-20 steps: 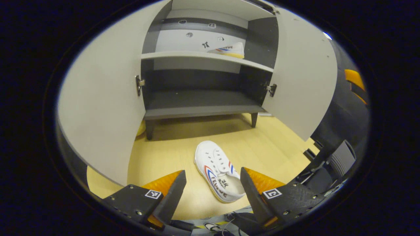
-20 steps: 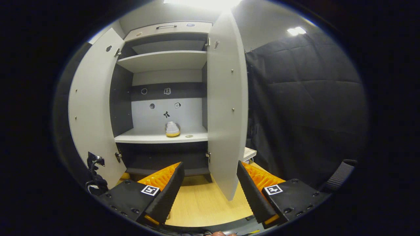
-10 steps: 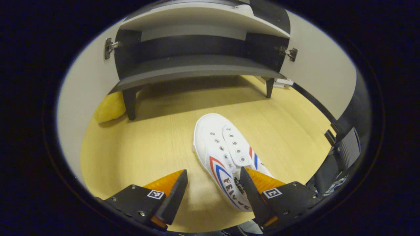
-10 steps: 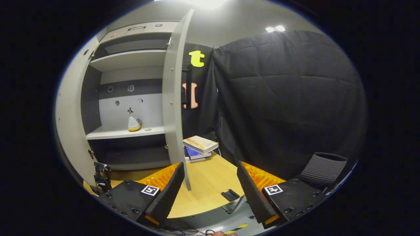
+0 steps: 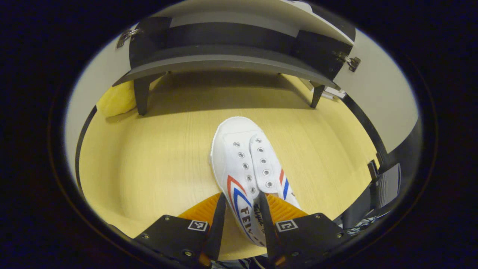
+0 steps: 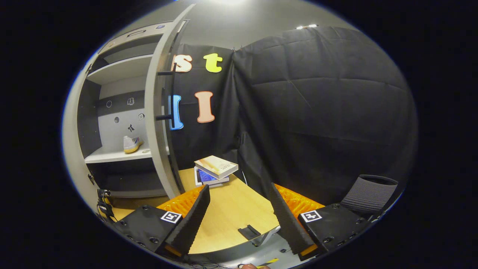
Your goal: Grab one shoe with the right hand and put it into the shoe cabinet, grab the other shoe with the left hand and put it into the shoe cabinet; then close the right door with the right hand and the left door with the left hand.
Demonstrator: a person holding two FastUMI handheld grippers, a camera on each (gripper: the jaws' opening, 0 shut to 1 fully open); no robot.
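Presently, on the wooden floor [image 5: 157, 149], one shoe [image 5: 246, 168] is gripped by the left claw [image 5: 241, 220]; one shoe [image 6: 131, 144] is shelved; the right claw [image 6: 239, 209] is held wide.

Shoe [image 5: 246, 168], lower centre of left gripper view: white canvas, red and blue chevron stripes on the side, dark lettering, metal eyelets. Floor [image 5: 164, 149]: pale yellow wood grain. Yellow lump [image 5: 116, 102] at upper left, beside a dark cabinet leg. Cabinet [image 5: 224, 61]: dark grey base and interior, light grey doors.

Right gripper view: second shoe [image 6: 131, 144] on a light grey shelf at left, white with a yellow sole. Books [image 6: 214, 170] at centre: top cover cream and tan, lower one blue. Chair [image 6: 368, 190] at lower right: grey ribbed back.
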